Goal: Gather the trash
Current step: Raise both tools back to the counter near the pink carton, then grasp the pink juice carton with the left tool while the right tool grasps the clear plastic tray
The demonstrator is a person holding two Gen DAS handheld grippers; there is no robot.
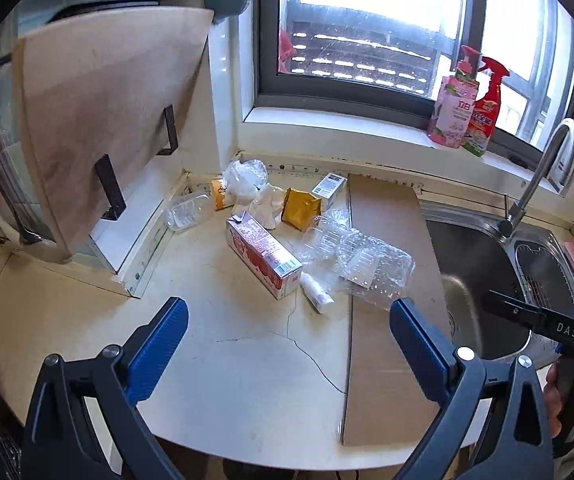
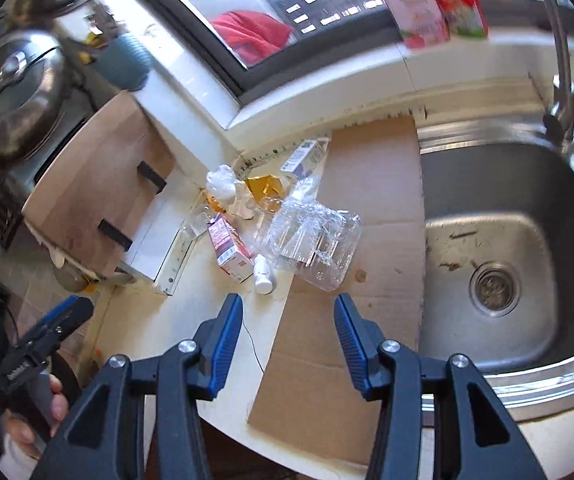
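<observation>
Trash lies in the counter's back corner: a pink milk carton [image 1: 263,256] [image 2: 229,246], a small white bottle [image 1: 316,294] [image 2: 263,274], a crumpled clear plastic container [image 1: 361,266] [image 2: 313,240], a gold packet [image 1: 300,208] [image 2: 265,188], a white tissue and bag [image 1: 247,184] [image 2: 223,182], a small white box [image 1: 329,189] [image 2: 305,156] and a clear cup [image 1: 186,211]. My left gripper [image 1: 289,324] is open and empty, short of the carton. My right gripper [image 2: 289,318] is open and empty, just before the bottle and container.
A cardboard sheet [image 1: 387,280] [image 2: 367,208] lies beside the steel sink [image 2: 499,248] [image 1: 483,264] with its tap [image 1: 539,176]. A wooden board [image 1: 99,120] [image 2: 95,200] leans at the left. Two detergent bottles [image 1: 467,108] stand on the windowsill.
</observation>
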